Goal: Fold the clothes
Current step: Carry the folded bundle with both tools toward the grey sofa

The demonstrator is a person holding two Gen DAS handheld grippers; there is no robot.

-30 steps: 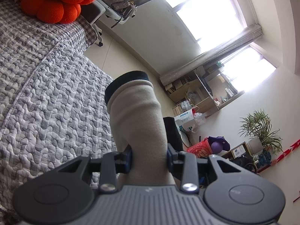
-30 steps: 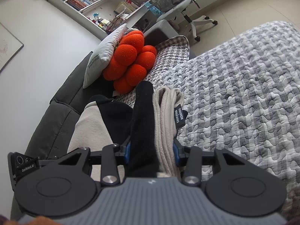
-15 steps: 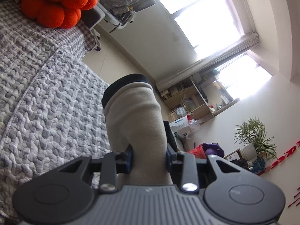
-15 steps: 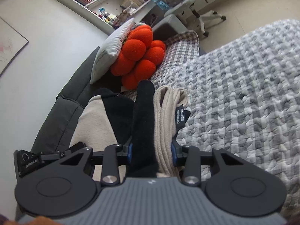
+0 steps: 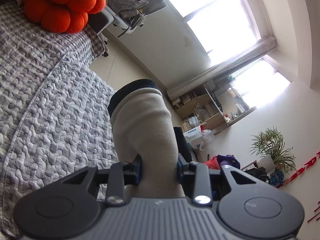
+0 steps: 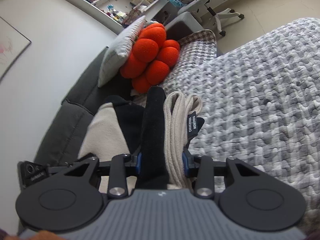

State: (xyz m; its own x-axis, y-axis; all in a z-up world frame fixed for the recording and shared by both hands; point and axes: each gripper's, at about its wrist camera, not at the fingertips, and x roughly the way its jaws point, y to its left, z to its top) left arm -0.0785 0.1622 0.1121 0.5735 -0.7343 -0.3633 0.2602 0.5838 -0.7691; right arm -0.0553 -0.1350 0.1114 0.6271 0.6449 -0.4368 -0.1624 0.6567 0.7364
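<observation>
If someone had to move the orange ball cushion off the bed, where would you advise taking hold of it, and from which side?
I would pinch a single lobe of the orange ball cushion, coming from the open quilt side. It is a cluster of round lobes, too wide overall for the jaws, and the white pillow and dark sofa back block its far side. Both grippers are shut on the garment for now.

Both the left gripper [image 5: 159, 167] and right gripper [image 6: 162, 165] have black linkages, silver screws, blue-padded jaws, ribbed grey housings.

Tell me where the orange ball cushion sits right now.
The orange ball cushion lies at the far end of the quilted sofa cover, against the white pillow, top left in the left wrist view.
</observation>
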